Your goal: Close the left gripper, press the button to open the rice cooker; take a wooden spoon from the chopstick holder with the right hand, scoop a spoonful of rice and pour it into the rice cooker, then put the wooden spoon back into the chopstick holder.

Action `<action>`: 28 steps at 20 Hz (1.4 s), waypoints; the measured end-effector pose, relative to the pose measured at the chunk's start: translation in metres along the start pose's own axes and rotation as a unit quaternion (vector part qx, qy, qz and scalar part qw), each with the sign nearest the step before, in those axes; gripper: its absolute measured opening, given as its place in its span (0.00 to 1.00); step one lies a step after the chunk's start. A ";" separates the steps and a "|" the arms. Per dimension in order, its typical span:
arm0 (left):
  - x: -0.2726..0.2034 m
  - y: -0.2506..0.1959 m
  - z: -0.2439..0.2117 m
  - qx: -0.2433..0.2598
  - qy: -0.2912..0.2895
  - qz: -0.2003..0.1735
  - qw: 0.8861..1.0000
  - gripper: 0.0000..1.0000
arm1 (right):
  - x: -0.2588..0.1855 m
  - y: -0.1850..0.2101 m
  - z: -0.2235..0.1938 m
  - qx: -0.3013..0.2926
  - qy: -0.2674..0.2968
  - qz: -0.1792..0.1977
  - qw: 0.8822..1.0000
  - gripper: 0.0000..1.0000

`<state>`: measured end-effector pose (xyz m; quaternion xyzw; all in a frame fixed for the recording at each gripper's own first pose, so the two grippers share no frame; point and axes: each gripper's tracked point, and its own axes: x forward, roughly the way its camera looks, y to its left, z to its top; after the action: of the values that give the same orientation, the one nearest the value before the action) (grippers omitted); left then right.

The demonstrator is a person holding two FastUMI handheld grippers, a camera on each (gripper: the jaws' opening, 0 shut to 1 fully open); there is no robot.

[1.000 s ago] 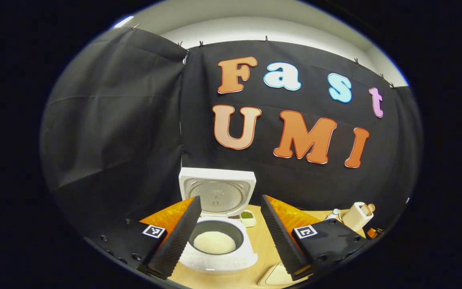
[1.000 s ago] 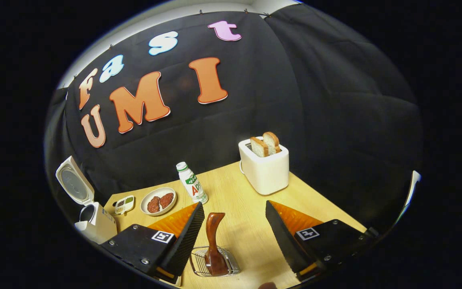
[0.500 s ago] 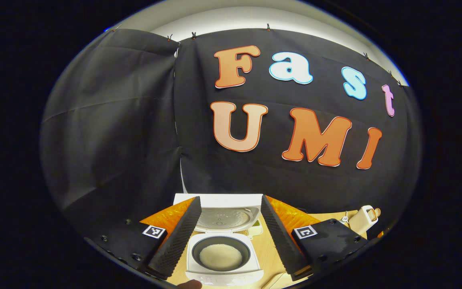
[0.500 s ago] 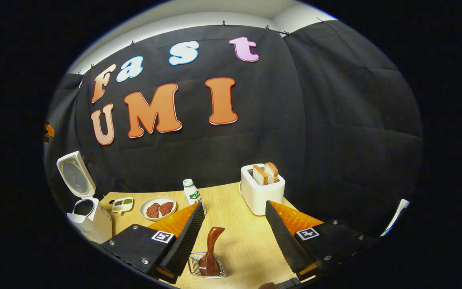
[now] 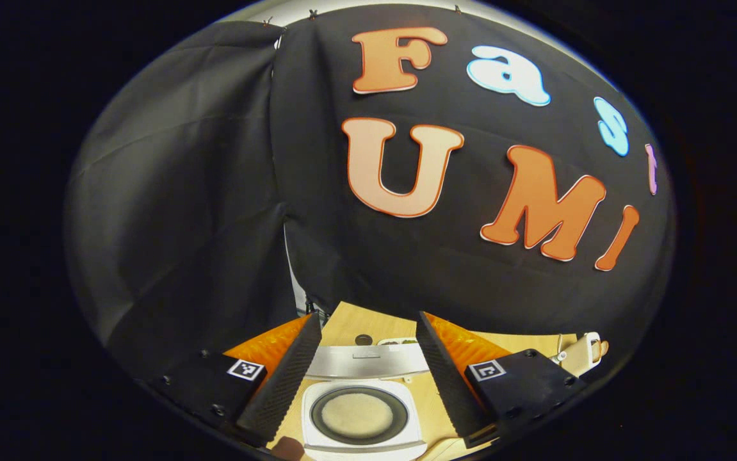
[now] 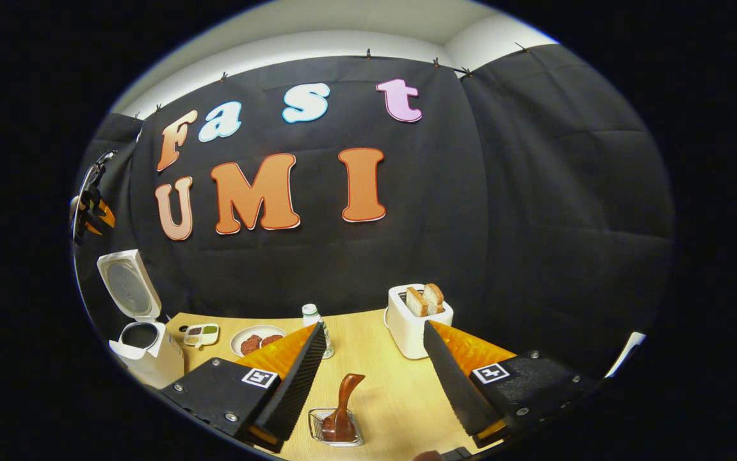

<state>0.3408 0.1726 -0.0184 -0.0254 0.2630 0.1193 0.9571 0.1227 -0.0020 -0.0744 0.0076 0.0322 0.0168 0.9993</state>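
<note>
**Spoon seated in wire holder, cooker open with rice in pot**

Wooden spoon point(image 6: 342, 410) standing bowl-down in chopstick holder point(image 6: 335, 428), low centre of right gripper view, handle leaning up and to the right. Probably light, rigid, smooth-finished; likely to twist or slip between flat pads unless pinched squarely across the handle. Best hold judged to be mid to upper handle, above the wire rim, so the bowl clears on lifting. Holder itself small, open wire, likely light enough to tip or drag along if the spoon snags.

Right gripper point(image 6: 374, 374) hovering above spoon, jaws wide apart, nothing between them. Left gripper point(image 5: 368, 365) likewise spread wide, empty, poised over the rice cooker point(image 5: 363, 416) at bottom centre of left gripper view.

Cooker lid up; dark inner pot holding a pale, level bed of rice point(image 5: 356, 415). Same cooker at lower left of right gripper view, lid raised. Toaster point(image 6: 417, 323) right of centre there, two bread slices upright in slots. Round plate point(image 6: 257, 340) with two reddish pieces, small divided dish point(image 6: 200, 333) with dark and green contents beside it, white bottle point(image 6: 314, 323) partly behind a finger. All on wooden table point(image 6: 394, 397).
</note>
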 end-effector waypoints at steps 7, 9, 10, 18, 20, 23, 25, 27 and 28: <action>0.049 0.007 -0.045 -0.001 0.083 0.003 0.997 1.00 | -0.006 0.012 0.004 -0.014 -0.003 -0.002 1.000 0.95; 0.052 0.008 -0.051 0.003 0.084 0.006 0.996 1.00 | -0.006 0.018 0.008 -0.010 -0.002 0.003 1.000 0.95; 0.049 0.008 -0.051 0.009 0.081 0.004 0.997 1.00 | -0.005 0.020 0.011 -0.008 -0.004 0.006 1.000 0.95; 0.009 0.002 -0.085 0.011 0.067 0.003 0.998 1.00 | -0.001 0.038 0.033 -0.039 -0.005 0.019 0.999 0.95; -0.004 0.000 -0.099 0.010 0.063 0.002 0.998 1.00 | -0.003 0.046 0.048 -0.041 -0.012 0.028 0.999 0.95; -0.023 0.001 -0.129 0.006 0.064 -0.002 0.998 1.00 | -0.011 0.048 0.065 -0.038 -0.014 0.033 0.999 0.95; -0.031 0.002 -0.154 0.005 0.072 -0.004 0.997 1.00 | -0.019 0.048 0.080 -0.032 -0.027 0.037 0.998 0.95; -0.033 0.005 -0.182 0.002 0.084 -0.003 0.996 1.00 | -0.027 0.051 0.091 -0.028 -0.039 0.045 0.998 0.95; -0.034 0.008 -0.201 0.000 0.090 -0.001 0.996 1.00 | -0.030 0.054 0.093 -0.028 -0.043 0.050 0.997 0.95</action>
<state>0.2106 0.1507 -0.1736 -0.0361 0.3484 0.1160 0.9295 0.0965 0.0496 0.0215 -0.0183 -0.0113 0.0670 0.9975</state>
